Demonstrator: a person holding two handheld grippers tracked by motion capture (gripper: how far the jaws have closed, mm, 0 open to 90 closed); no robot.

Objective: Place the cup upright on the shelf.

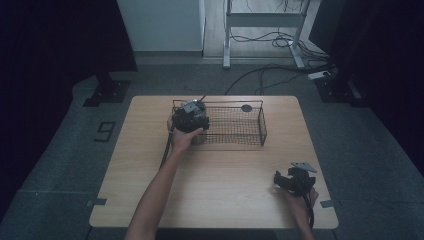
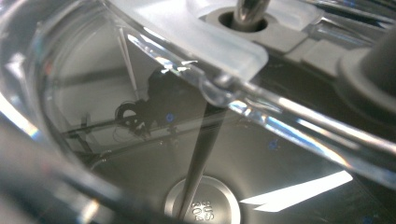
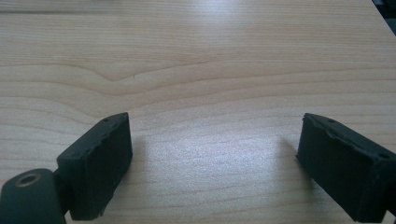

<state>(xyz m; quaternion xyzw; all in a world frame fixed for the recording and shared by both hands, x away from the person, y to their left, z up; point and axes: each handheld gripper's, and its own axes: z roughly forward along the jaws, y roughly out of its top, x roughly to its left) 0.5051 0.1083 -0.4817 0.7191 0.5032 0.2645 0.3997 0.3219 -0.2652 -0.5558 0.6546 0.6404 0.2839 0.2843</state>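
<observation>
My left gripper [image 1: 191, 119] is held at the left end of a wire basket [image 1: 252, 131] at the back of the table. In the left gripper view, a clear container [image 2: 140, 60] sits very close to the lens. It has a translucent lid piece [image 2: 210, 32], a metal rod [image 2: 247, 9] through that piece, and a round stamped metal disc [image 2: 205, 205] at its bottom. The jaws are lost in blur, so the grip is unclear. My right gripper [image 1: 284, 179] [image 3: 215, 135] rests low over the bare wood at the front right, open, with nothing between its pads [image 3: 100, 163].
The wooden table [image 1: 220, 190] has its front edge close to the right hand. A small dark round thing [image 1: 246, 107] lies by the basket's back rim. Beyond the table are a desk frame and cables [image 1: 270, 40] on the floor.
</observation>
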